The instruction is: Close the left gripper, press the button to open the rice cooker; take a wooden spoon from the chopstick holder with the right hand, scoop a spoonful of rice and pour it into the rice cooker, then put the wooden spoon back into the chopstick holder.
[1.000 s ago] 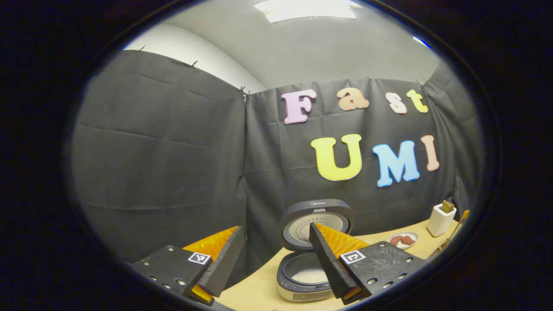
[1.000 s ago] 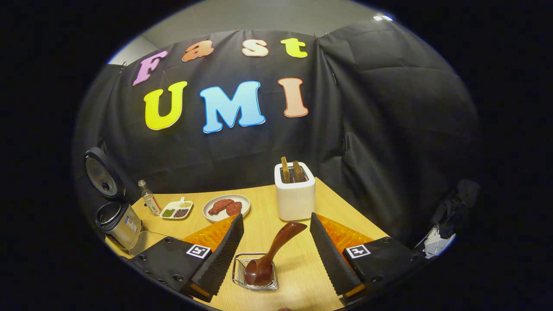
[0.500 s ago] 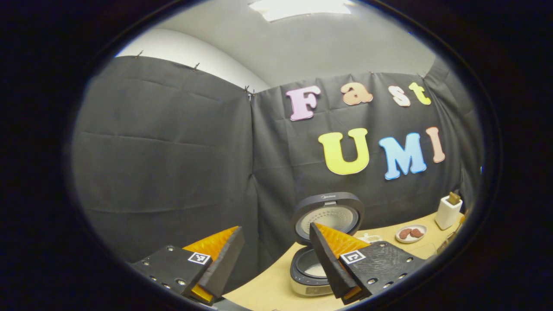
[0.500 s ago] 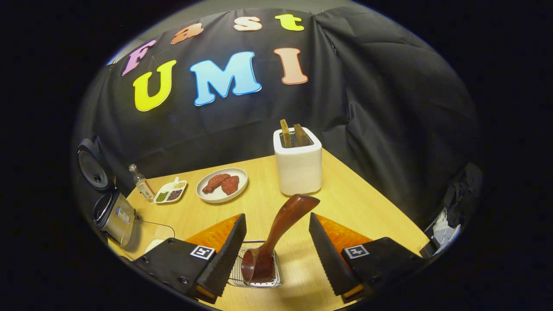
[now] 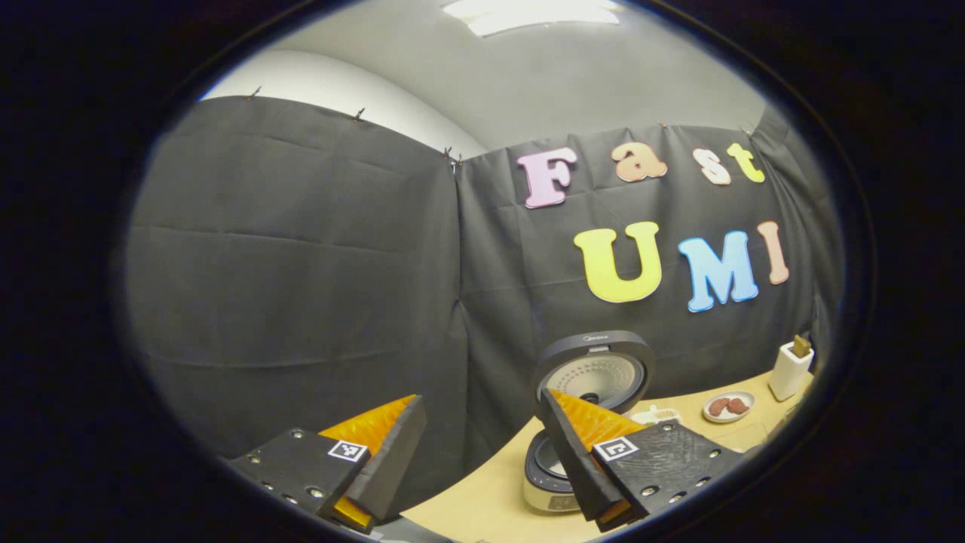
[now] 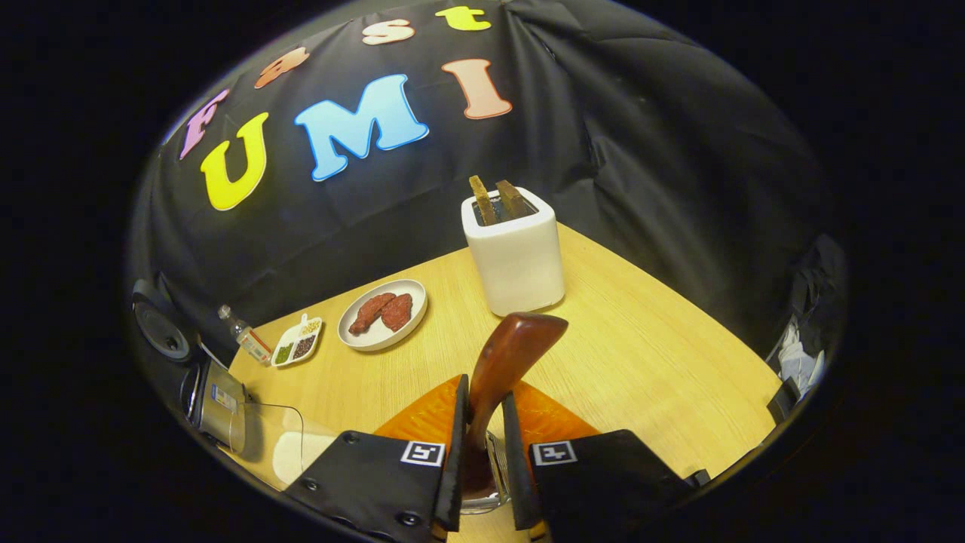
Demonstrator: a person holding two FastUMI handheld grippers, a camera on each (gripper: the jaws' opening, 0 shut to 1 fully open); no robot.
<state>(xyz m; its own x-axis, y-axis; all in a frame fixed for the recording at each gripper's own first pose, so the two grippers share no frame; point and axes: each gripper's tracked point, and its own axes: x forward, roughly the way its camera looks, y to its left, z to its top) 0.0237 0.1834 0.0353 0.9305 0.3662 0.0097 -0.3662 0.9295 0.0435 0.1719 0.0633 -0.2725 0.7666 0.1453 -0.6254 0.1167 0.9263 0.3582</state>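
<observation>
In the right gripper view my right gripper (image 6: 483, 394) is shut on the handle of the dark wooden spoon (image 6: 516, 347). The spoon stands tilted in the wire chopstick holder (image 6: 494, 483), which is mostly hidden under the fingers. A clear container of white rice (image 6: 290, 452) sits to the left, beside the rice cooker (image 6: 219, 392) with its lid (image 6: 158, 332) up. In the left gripper view my left gripper (image 5: 482, 441) is open and holds nothing, raised near the table's left end. The open rice cooker (image 5: 546, 471) lies behind its right finger.
A white toaster (image 6: 515, 253) with two slices stands at the back of the wooden table (image 6: 641, 347). A plate of meat (image 6: 382, 315), a small divided dish (image 6: 298, 343) and a little bottle (image 6: 241, 332) sit toward the cooker. Black cloth walls close in behind.
My right gripper came down over the spoon and shut on its handle. The left gripper swung left, away from the cooker, still open.
</observation>
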